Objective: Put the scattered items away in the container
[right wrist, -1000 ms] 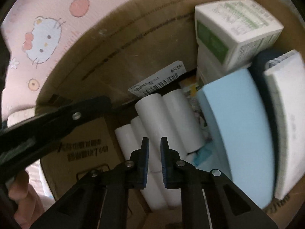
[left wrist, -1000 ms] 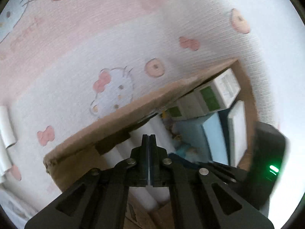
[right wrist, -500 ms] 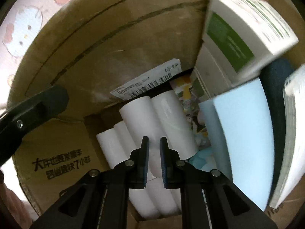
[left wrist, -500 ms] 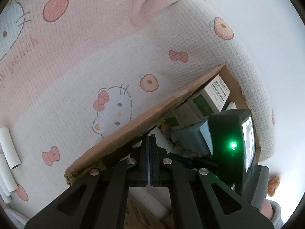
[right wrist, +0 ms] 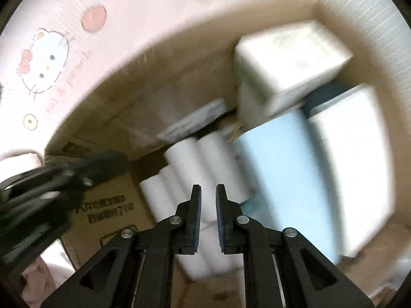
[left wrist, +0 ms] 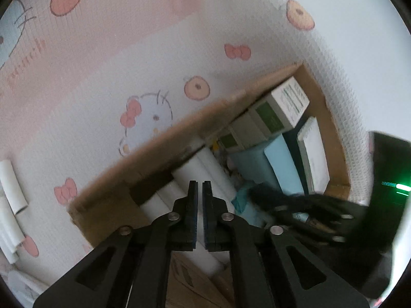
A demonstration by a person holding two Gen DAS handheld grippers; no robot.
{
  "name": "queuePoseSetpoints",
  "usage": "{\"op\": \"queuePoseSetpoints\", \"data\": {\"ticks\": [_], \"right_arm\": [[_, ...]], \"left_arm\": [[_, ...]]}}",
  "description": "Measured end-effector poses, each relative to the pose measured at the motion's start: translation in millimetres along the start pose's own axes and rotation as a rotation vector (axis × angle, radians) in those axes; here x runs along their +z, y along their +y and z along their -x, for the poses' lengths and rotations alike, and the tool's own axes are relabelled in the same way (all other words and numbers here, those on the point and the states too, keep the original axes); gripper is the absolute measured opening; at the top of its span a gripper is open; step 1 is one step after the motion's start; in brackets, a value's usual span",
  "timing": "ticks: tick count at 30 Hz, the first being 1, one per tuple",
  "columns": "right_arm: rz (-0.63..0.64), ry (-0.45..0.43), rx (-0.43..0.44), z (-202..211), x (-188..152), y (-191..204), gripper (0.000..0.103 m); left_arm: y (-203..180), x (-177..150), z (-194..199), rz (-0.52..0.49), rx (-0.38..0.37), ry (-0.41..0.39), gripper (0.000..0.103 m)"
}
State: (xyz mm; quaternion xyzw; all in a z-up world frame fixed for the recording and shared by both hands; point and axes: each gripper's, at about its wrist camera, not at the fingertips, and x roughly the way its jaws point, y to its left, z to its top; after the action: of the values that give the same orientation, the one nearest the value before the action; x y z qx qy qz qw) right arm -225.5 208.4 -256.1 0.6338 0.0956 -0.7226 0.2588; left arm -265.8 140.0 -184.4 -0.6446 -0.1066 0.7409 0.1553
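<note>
Cardboard box point(left wrist: 210, 118) on the bedsheet point(left wrist: 128, 59) already holds paper rolls point(right wrist: 190, 164); left claw point(left wrist: 199, 192) opening, empty; right claw point(right wrist: 208, 195) narrow, empty; next, probably grab stray rolls point(left wrist: 11, 179).

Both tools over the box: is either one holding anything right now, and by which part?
Nothing is held. The left tool is opening on an empty gap; the right tool is shut and empty, above the white rolls in the cardboard box.

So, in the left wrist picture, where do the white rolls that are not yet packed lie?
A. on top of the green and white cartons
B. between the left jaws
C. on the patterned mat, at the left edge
C: several loose white rolls lie on the patterned mat, outside the cardboard box.
</note>
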Motion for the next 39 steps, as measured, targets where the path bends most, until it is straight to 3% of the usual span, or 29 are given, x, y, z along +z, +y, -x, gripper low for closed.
{"op": "queuePoseSetpoints", "data": {"ticks": [3, 9, 10, 12, 14, 15, 17, 20, 24, 26, 27, 29, 35, 37, 39], "right_arm": [[-0.003, -0.075, -0.033, 25, -5, -24, 0.009], [-0.015, -0.142, 0.059, 38, 4, -88, 0.009], [-0.020, -0.144, 0.064, 35, 6, -91, 0.009], [-0.042, -0.154, 0.078, 32, 7, -52, 0.009], [-0.052, -0.163, 0.100, 11, 8, -48, 0.009], [-0.055, -0.167, 0.104, 14, 7, -52, 0.009], [-0.055, -0.172, 0.103, 69, -13, -93, 0.009], [-0.071, -0.165, 0.108, 82, -19, -104, 0.009], [-0.083, -0.176, 0.101, 73, -14, -101, 0.009], [-0.088, -0.174, 0.094, 65, -13, -106, 0.009], [-0.088, -0.168, 0.093, 62, -14, -107, 0.009], [-0.085, -0.155, 0.089, 63, -19, -110, 0.009], [-0.059, -0.123, 0.102, 53, -28, -107, 0.009], [-0.050, -0.114, 0.110, 51, -30, -104, 0.009], [-0.041, -0.104, 0.110, 50, -33, -99, 0.009]], "left_arm": [[-17, -2, -13, 0.006, 0.042, 0.048, 0.011], [-39, -6, -45, 0.088, 0.041, 0.127, 0.021], [-40, -6, -49, 0.108, 0.048, 0.133, 0.021], [-38, -8, -58, 0.171, 0.068, 0.152, 0.024], [-33, -10, -66, 0.244, 0.096, 0.170, 0.040], [-30, -11, -69, 0.281, 0.121, 0.176, 0.053], [-25, -14, -73, 0.332, 0.159, 0.156, 0.054], [-19, -17, -83, 0.388, 0.181, 0.146, 0.054], [-4, -27, -103, 0.528, 0.076, 0.185, 0.054], [-1, -30, -104, 0.568, 0.054, 0.159, 0.054], [-2, -31, -102, 0.572, 0.067, 0.146, 0.046], [-4, -33, -101, 0.556, 0.079, 0.136, 0.046], [-18, -41, -80, 0.531, -0.072, 0.037, 0.045], [-30, -35, -75, 0.461, -0.088, -0.002, 0.045], [-36, -31, -81, 0.432, -0.072, 0.023, 0.045]]}}
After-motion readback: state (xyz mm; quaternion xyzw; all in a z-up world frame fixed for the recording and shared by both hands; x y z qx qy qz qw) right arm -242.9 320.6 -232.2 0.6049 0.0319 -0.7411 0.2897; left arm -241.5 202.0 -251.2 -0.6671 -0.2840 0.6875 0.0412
